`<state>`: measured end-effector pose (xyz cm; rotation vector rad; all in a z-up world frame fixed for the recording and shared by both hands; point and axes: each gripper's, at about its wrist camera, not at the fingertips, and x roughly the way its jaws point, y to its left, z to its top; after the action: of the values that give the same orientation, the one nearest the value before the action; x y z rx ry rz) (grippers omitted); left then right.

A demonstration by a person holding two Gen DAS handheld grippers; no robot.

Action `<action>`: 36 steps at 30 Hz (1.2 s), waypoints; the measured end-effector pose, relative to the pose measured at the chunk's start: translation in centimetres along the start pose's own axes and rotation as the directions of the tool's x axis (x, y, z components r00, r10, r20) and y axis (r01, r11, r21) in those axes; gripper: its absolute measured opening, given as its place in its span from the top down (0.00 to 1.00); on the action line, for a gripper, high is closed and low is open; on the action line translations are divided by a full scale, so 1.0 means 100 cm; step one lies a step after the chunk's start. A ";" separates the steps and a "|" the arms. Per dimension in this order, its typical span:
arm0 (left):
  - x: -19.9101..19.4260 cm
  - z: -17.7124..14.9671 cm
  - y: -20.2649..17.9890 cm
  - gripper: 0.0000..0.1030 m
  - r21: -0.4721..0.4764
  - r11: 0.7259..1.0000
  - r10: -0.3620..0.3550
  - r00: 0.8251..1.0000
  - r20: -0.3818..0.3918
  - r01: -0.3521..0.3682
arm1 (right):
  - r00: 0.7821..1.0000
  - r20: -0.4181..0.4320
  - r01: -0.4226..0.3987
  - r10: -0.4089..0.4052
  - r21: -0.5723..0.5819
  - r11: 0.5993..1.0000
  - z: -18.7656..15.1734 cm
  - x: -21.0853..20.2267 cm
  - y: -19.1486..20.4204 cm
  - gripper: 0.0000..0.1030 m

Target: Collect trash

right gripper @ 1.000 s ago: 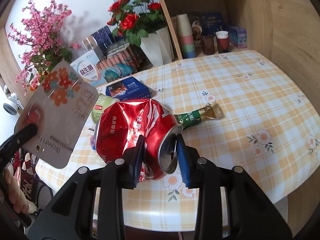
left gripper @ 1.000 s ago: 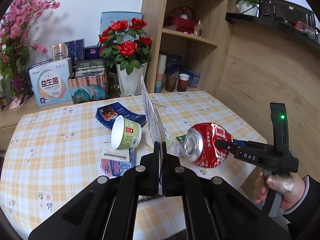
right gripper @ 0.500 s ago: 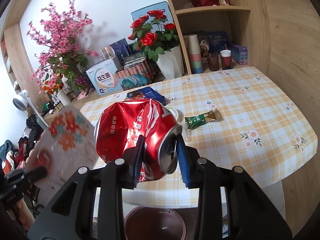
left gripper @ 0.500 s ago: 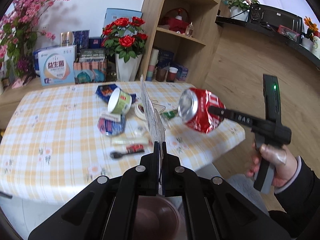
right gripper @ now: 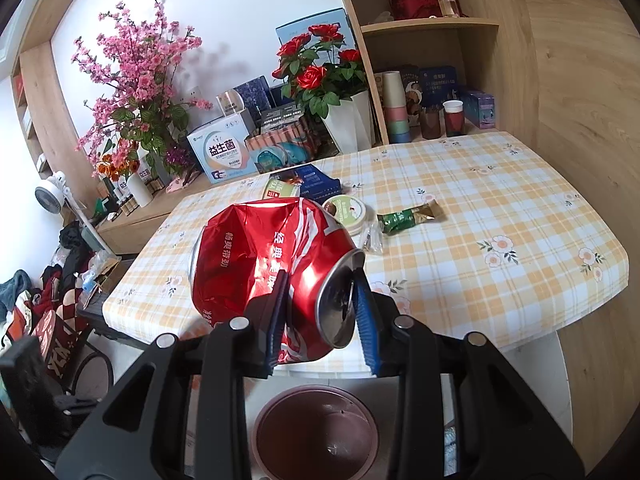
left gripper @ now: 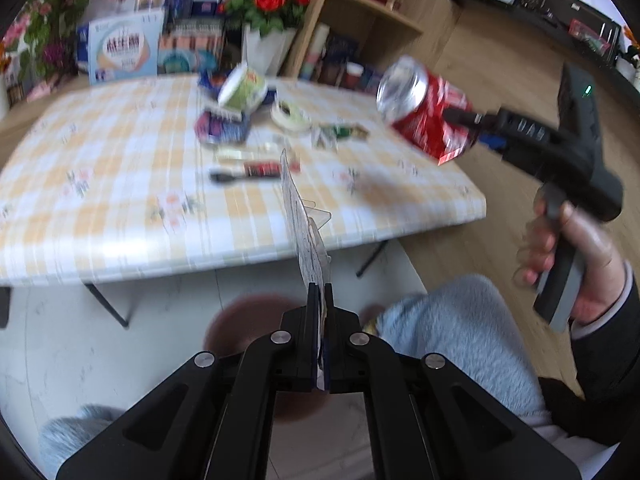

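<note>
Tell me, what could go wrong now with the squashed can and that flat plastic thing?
The right gripper pinches the crushed red can only near its end, so it might slip and miss the brown bin below. The left gripper holds the thin plastic packaging by one edge; it may flutter past the bin onto the floor.

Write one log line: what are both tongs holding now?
left tongs: shut on plastic card pack | right tongs: shut on crushed red can | brown bin: below, on floor

Crushed red can [right gripper: 272, 268] in right gripper [right gripper: 320, 312]
</note>
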<state>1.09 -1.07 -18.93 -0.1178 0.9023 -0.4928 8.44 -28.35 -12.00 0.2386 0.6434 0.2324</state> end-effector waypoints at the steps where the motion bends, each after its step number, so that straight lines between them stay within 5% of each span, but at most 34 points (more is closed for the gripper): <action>1: 0.006 -0.002 -0.001 0.98 0.003 1.000 -0.007 1.000 -0.020 0.007 | 1.000 0.000 0.000 0.000 0.001 1.000 -0.001 -0.001 -0.002 0.67; 14: 0.083 -0.014 -0.005 0.98 0.032 0.999 -0.032 0.976 -0.217 0.040 | 0.999 -0.033 0.008 -0.006 0.054 0.999 -0.008 0.017 -0.029 0.67; 16: 0.091 -0.013 -0.007 0.87 0.042 0.998 -0.029 0.971 -0.236 0.040 | 0.999 -0.038 0.012 -0.010 0.061 0.998 -0.008 0.019 -0.033 0.67; 17: 0.092 -0.012 -0.007 0.55 0.047 0.998 -0.026 0.971 -0.237 0.038 | 0.999 -0.040 0.014 -0.011 0.062 0.998 -0.008 0.020 -0.034 0.67; 18: 0.091 -0.010 -0.009 0.37 0.047 0.998 -0.036 0.973 -0.228 0.048 | 0.999 -0.041 0.015 -0.013 0.062 0.998 -0.008 0.020 -0.035 0.67; 22: 0.074 0.004 -0.010 0.32 0.020 0.998 -0.063 0.984 -0.167 0.067 | 0.999 -0.046 0.016 -0.013 0.060 0.998 -0.009 0.022 -0.034 0.67; 27: 0.023 0.026 0.000 0.08 -0.040 0.999 0.008 0.999 0.036 -0.006 | 0.998 -0.059 0.013 -0.010 0.036 0.999 -0.014 0.024 -0.025 0.67; 30: -0.008 0.036 0.010 0.06 -0.092 0.993 0.090 0.985 0.144 -0.078 | 0.997 -0.079 0.007 -0.005 0.022 1.000 -0.019 0.027 -0.022 0.67; 36: -0.054 0.044 0.032 0.06 -0.200 0.960 0.247 0.930 0.274 -0.196 | 0.991 -0.132 -0.006 0.002 -0.031 1.000 -0.036 0.033 -0.006 0.67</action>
<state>2.86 3.71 -13.30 -0.2357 0.6503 -0.1784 8.85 -27.48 -16.81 0.1955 0.7700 0.2634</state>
